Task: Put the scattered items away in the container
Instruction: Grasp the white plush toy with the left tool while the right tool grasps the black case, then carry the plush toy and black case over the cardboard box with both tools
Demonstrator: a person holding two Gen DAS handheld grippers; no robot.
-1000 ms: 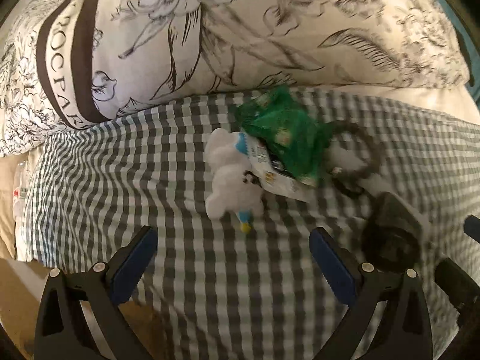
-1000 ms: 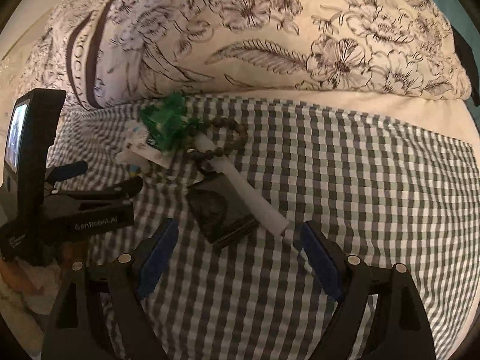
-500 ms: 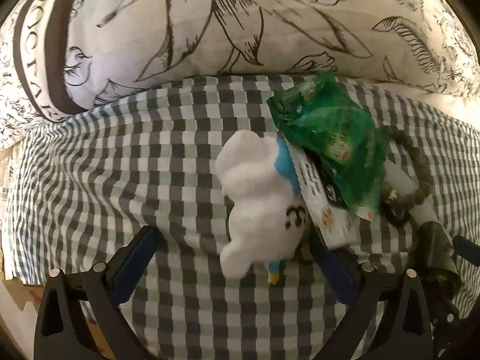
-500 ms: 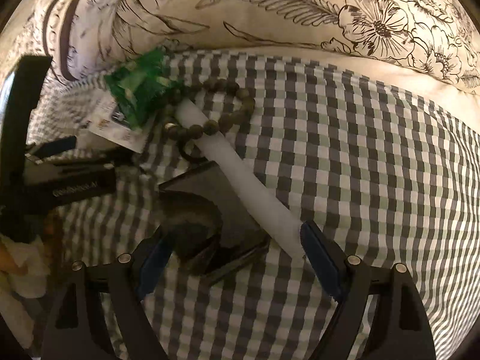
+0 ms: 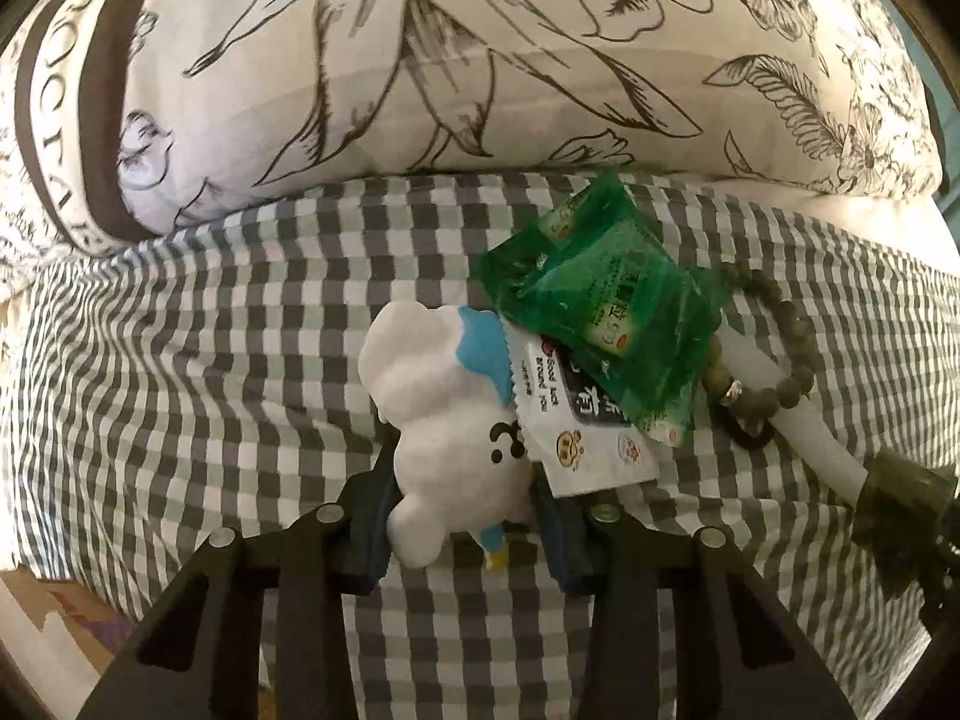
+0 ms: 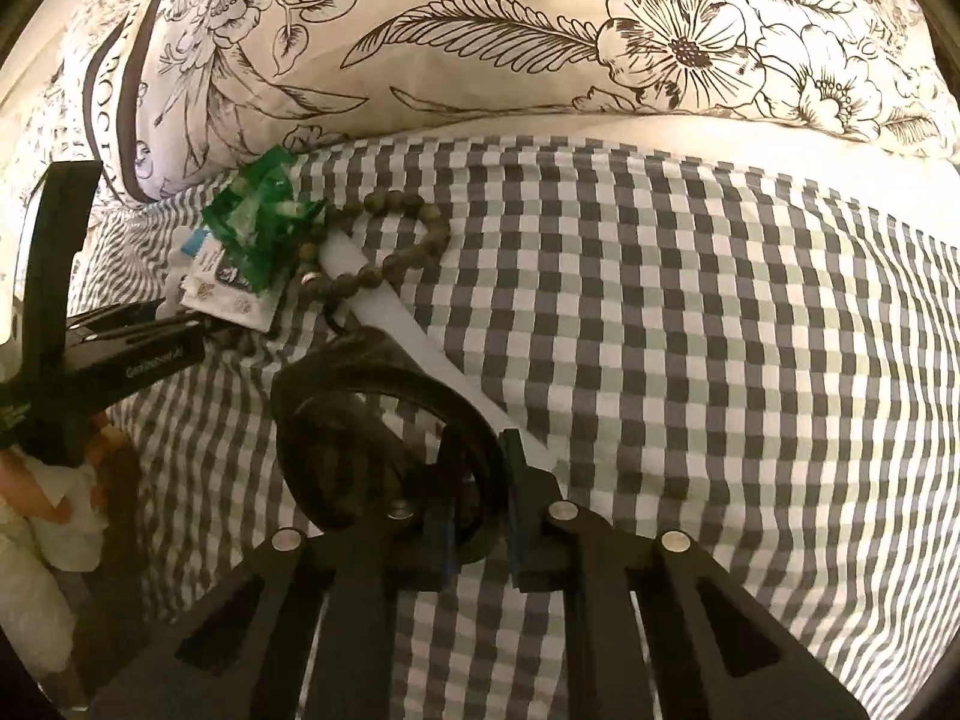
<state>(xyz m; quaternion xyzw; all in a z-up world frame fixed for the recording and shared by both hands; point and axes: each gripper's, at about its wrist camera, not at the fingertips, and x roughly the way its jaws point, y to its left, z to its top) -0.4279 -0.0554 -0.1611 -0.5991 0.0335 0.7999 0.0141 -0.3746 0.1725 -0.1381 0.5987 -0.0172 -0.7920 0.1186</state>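
A white plush toy (image 5: 444,420) with blue trim lies on the checked cloth (image 5: 210,360). My left gripper (image 5: 462,540) is closing, and both pads press the toy's lower end. Against the toy lean a printed white sachet (image 5: 576,438) and a green snack packet (image 5: 606,300). A bead bracelet (image 6: 408,240) loops over a white tube (image 6: 408,324). My right gripper (image 6: 477,516) is closing and pinches the rim of a black pouch (image 6: 342,438), which stands up off the cloth. No container shows in either view.
A floral pillow (image 5: 480,60) lies along the far edge of the cloth, right behind the items. The left gripper's body (image 6: 138,354) sits close beside the pouch. The cloth's edge drops off at the lower left (image 5: 54,618). Bare checked cloth (image 6: 720,360) stretches to the right.
Both grippers came down onto the cloth and their jaws closed from wide open. The left now clasps the plush toy; the right grips the black pouch, which has tipped up.
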